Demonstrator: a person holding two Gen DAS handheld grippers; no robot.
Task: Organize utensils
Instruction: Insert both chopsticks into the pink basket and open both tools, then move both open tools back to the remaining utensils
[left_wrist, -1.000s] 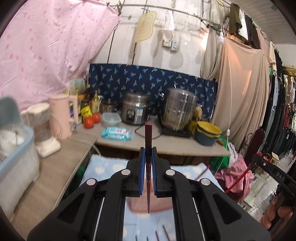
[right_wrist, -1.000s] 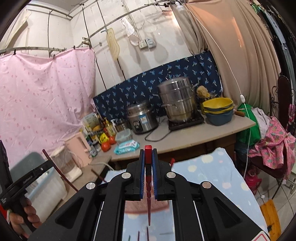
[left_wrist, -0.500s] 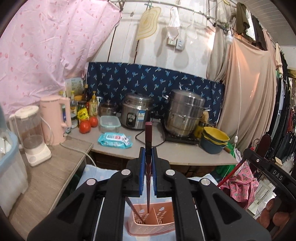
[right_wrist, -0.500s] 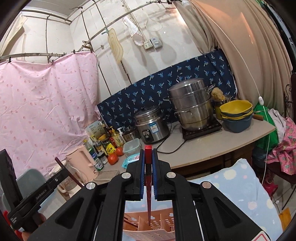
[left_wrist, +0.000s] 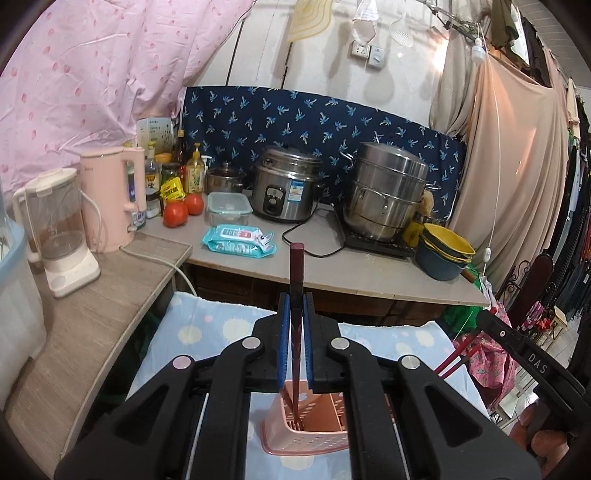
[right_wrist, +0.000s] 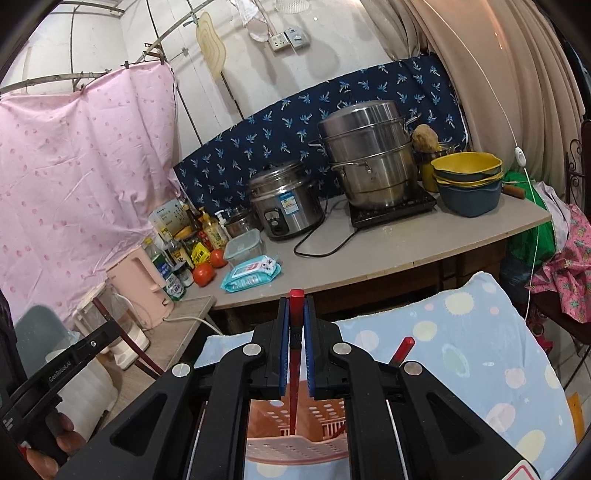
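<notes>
left wrist view: the left gripper (left_wrist: 295, 347) is clenched on a dark red chopstick (left_wrist: 296, 280), which stands upright between the blue pads (left_wrist: 283, 343), its lower tip inside the pink perforated utensil basket (left_wrist: 306, 439). the basket stands on a blue spotted cloth (left_wrist: 207, 332); the wooden counter edge (left_wrist: 122, 328) borders it at left, the grey counter (left_wrist: 332, 273) lies beyond, and open cloth extends around the basket. right wrist view: the right gripper (right_wrist: 295, 347) is clenched on a bright red chopstick (right_wrist: 295, 332), upright, its tip over the basket's (right_wrist: 291, 448) compartments; whether it touches the bottom cannot be told. another red chopstick (right_wrist: 402, 349) leans out at right. a hand (right_wrist: 55, 443) grips the left tool's handle.
</notes>
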